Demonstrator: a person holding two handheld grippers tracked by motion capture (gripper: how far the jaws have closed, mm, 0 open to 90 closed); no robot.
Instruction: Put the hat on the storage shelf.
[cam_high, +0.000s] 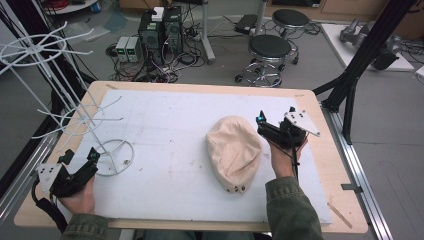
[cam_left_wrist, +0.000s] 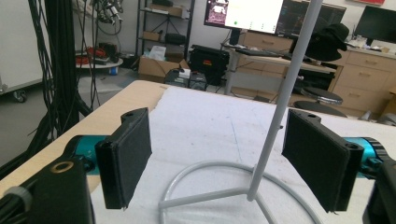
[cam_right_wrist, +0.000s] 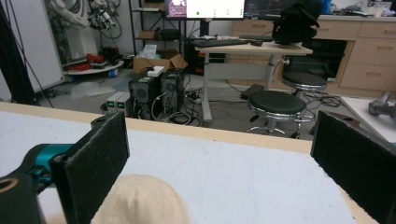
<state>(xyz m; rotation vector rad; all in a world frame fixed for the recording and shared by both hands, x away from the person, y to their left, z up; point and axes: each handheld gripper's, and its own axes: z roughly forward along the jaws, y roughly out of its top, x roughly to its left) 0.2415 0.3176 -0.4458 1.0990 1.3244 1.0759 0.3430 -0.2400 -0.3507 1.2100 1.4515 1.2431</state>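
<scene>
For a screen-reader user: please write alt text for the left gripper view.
The left gripper stands open, its two black jaws either side of a white wire rack's pole, not touching it. The rack's ring base rests on the white table cover.

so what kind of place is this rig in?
Looks like a lab or workshop, not a home: computer towers with tangled cables on the floor, rolling stools, monitors on desks behind the table.
</scene>
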